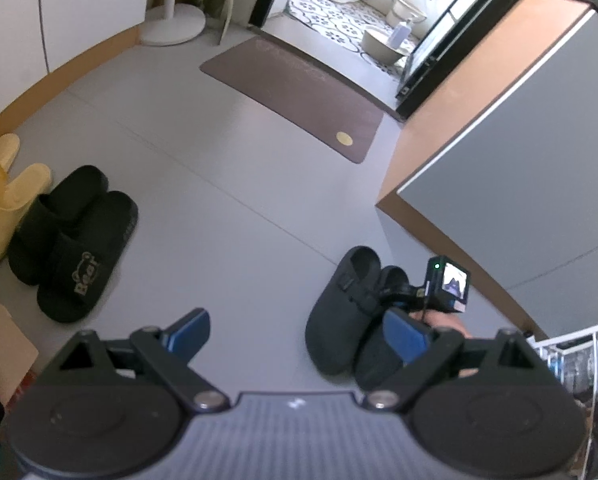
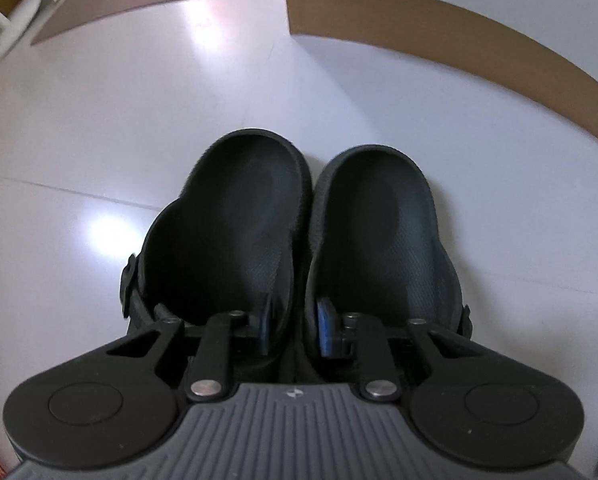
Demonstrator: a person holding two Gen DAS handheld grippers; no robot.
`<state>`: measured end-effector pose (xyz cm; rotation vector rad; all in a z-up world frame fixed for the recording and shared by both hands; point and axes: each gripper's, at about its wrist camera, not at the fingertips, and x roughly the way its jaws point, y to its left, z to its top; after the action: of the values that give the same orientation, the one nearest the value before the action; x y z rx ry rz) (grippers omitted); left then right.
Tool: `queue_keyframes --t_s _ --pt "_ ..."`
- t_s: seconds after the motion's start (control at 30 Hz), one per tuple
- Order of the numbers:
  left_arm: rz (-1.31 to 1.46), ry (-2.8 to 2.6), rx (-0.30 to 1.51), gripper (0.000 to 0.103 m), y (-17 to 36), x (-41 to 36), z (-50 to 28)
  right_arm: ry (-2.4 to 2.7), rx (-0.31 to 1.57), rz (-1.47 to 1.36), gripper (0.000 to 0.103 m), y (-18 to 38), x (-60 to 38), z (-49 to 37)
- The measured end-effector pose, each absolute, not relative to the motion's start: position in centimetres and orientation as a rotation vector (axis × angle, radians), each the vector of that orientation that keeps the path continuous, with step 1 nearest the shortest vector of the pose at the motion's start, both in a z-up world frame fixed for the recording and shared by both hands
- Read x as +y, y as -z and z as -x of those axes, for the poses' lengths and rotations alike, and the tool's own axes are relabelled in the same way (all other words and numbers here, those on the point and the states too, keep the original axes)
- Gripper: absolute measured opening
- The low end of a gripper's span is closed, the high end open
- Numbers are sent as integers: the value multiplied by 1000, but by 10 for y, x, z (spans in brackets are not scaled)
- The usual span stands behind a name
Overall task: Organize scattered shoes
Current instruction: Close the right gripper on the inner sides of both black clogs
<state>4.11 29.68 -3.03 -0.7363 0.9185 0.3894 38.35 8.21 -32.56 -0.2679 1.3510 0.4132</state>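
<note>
"Bear" on black slide (image 1: 87, 276)

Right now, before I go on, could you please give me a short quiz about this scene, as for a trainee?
1. True or false: the left gripper has its jaws open and empty.
2. What does the right gripper pinch? A) the brown mat B) the inner walls of the two black clogs C) a yellow shoe
3. Which word is printed on one black slide by the wall?
Key: 1 true; 2 B; 3 Bear.
</note>
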Motion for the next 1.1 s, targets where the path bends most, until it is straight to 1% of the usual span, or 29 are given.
queue_keyframes --t_s 0.17,0.33,0.77,0.87,1.1 --pt "757 -366 923 95 32 289 -50 -372 1397 294 25 326 57 -359" --pt "693 -325 952 95 33 270 -61 -300 1467 288 24 327 23 -332" --pt "604 -166 1058 94 44 200 -71 -170 1575 227 22 319 -71 -241" --pt "605 -112 1079 94 45 180 -75 -152 1590 203 21 315 -86 -229" --pt "602 -36 1066 94 37 146 -81 -100 1649 168 22 315 -118 -217"
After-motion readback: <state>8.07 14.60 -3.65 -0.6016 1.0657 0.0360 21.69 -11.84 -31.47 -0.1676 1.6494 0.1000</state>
